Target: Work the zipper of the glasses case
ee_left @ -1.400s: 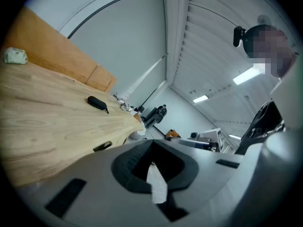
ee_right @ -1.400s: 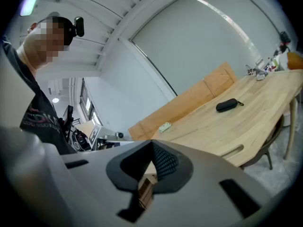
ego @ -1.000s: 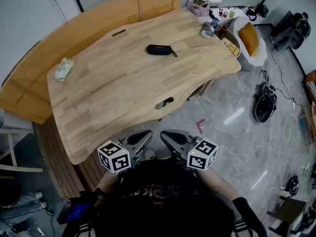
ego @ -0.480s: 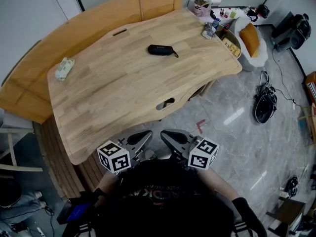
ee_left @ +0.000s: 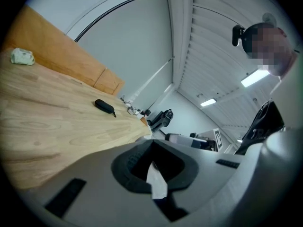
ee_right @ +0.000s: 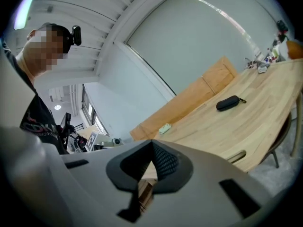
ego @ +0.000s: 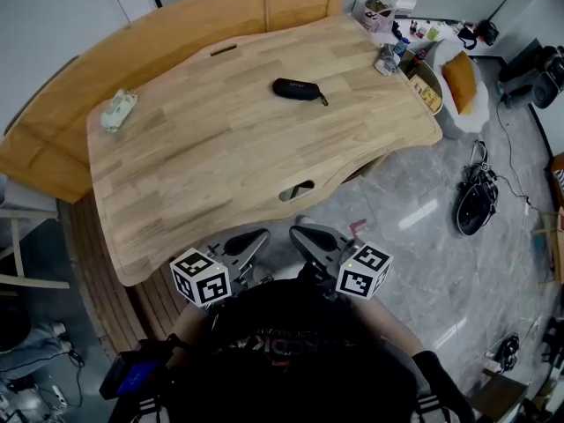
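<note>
A black glasses case [ego: 296,89] with a small zipper pull at its right end lies on the far half of the wooden table [ego: 220,161]. It also shows small in the left gripper view as the case [ee_left: 104,106] and in the right gripper view as the case [ee_right: 227,103]. My left gripper [ego: 256,238] and right gripper [ego: 300,234] are held close to my chest, below the table's near edge and far from the case. Both are shut with nothing between their jaws.
A crumpled pale cloth [ego: 118,111] lies at the table's far left. Small bottles and a container [ego: 386,58] crowd the far right corner. A wooden bench back [ego: 176,33] runs behind the table. A cushioned white seat [ego: 462,82] and cables [ego: 476,199] sit on the floor at right.
The head view has shifted a little, so the table and case sit slightly further right and lower in frame. Both grippers stay shut in front of my chest.
</note>
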Tool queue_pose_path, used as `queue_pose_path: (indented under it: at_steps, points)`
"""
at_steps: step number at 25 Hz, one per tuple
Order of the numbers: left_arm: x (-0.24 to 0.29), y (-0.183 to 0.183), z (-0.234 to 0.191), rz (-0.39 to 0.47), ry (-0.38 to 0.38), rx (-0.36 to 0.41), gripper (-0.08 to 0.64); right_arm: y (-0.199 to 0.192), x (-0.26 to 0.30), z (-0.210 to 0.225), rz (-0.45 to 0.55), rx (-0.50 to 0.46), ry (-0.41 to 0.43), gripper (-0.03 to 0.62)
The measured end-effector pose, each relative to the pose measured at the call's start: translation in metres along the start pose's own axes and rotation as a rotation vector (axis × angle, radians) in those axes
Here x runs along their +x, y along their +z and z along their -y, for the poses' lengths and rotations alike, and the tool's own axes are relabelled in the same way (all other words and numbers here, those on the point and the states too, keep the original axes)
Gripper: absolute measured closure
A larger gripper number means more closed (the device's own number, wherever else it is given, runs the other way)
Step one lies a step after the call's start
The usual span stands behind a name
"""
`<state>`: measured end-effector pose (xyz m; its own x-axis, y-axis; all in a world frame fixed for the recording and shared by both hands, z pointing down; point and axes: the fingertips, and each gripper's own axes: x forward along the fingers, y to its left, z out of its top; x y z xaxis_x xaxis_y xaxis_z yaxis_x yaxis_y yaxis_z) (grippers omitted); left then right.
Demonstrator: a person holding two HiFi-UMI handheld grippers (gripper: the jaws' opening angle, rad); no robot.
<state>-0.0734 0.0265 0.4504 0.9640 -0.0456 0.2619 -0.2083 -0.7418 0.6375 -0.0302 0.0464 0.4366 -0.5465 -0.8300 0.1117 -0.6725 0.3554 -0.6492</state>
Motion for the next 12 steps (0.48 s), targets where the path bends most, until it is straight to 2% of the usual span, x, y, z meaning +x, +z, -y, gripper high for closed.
queue_pose_path:
  at_steps: [3, 6, 12]
  points:
    - [0.013, 0.011, -0.007, 0.035, 0.036, -0.016, 0.548, 0.011, 0.001, 0.015, -0.025, -0.006, 0.027, 0.577]
    - [0.027, 0.027, -0.007, 0.059, 0.064, 0.001, 0.548, 0.031, 0.002, 0.032, -0.042, -0.019, 0.051, 0.578]
    - [0.048, 0.045, -0.017, 0.095, 0.117, -0.013, 0.548, 0.063, 0.01, 0.073, -0.061, -0.049, 0.058, 0.577]
